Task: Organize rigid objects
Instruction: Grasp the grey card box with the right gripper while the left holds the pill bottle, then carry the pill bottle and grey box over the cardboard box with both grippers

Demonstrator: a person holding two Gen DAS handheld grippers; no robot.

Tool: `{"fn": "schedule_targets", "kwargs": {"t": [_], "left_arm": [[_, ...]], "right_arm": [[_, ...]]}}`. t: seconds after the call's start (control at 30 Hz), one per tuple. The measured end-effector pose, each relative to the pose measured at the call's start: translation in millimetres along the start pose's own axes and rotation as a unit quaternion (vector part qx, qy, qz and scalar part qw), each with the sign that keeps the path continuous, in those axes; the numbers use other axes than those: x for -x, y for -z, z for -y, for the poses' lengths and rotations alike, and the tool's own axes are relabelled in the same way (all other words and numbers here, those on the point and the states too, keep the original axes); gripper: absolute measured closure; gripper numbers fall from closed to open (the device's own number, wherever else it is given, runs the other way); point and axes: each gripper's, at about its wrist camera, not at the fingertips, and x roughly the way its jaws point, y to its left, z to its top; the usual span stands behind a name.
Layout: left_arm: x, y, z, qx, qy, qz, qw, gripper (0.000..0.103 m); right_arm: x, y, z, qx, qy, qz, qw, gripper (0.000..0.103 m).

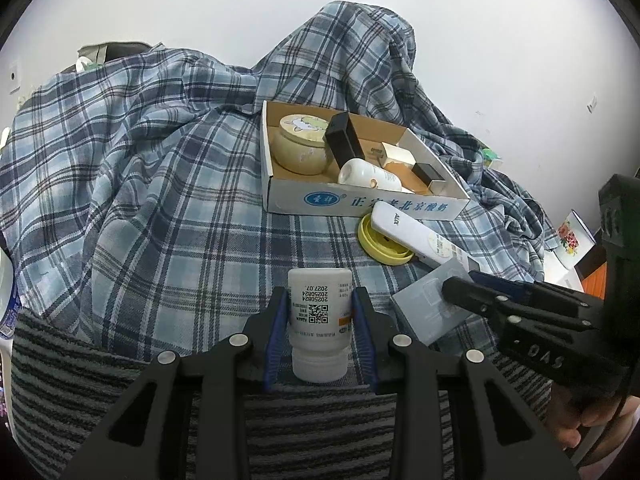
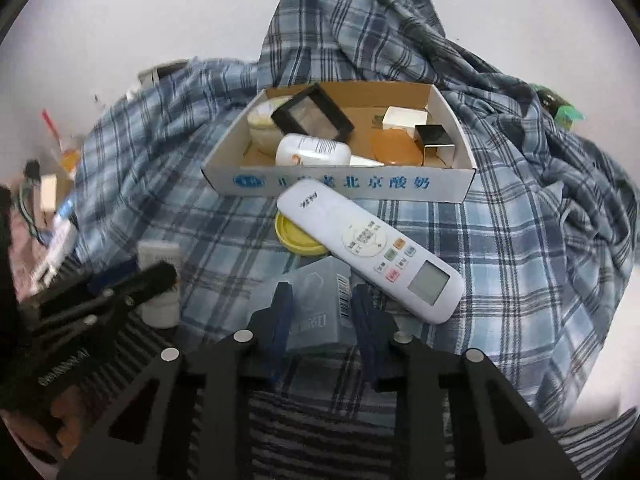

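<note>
Plaid cloth (image 1: 160, 200) drapes the surface below a white wall. From the left wrist, the left claw (image 1: 320, 312) is clenched on a white pill bottle (image 1: 319, 320) lying near the cardboard box (image 1: 360, 200); it should lift straight before carrying. From the right wrist, the right claw (image 2: 322, 312) straddles a grey translucent case (image 2: 316, 312) beside the remote (image 2: 372, 248); whether it pinches cannot be told.

The right claw (image 2: 322, 312) has its fingers on both sides of a grey translucent case (image 2: 316, 308). A white remote (image 2: 370, 250) lies just beside it, partly over a yellow lid (image 2: 298, 240), in front of the cardboard box (image 2: 340, 186).
</note>
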Motion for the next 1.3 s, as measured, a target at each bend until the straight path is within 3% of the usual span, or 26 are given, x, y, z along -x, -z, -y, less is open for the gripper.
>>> {"fn": "schedule_targets", "kwargs": {"t": [0.03,0.1,0.27,0.43,0.5,1.1,1.3], "left_arm": [[0,0,0,-0.002,0.001,0.001,1.0,0.069],[1,0,1,-0.006,0.0,0.002,1.0,0.069],[1,0,-1,-0.003,-0.001,0.003,1.0,0.069],[1,0,0,-0.005,0.0,0.002,1.0,0.069],[1,0,0,-0.004,0.0,0.002,1.0,0.069],[6,-1,9,-0.031,-0.015,0.014,0.9993,0.069],[21,-17,16,-0.053,-0.029,0.036,0.9975,0.069]], "right_arm": [[-4,0,0,0.002,0.007,-0.009,1.0,0.05],[-10,1,3,-0.011,0.007,-0.016,1.0,0.028],[-19,3,1,-0.024,-0.001,-0.026,0.999,0.028],[-24,4,-15,0.031,0.022,-0.028,0.999,0.029],[-28,5,-17,0.046,0.03,-0.033,0.998,0.041],[7,8,3,0.018,0.036,0.005,0.999,0.041],[35,-8,4,0.038,0.045,0.053,0.997,0.041]]}}
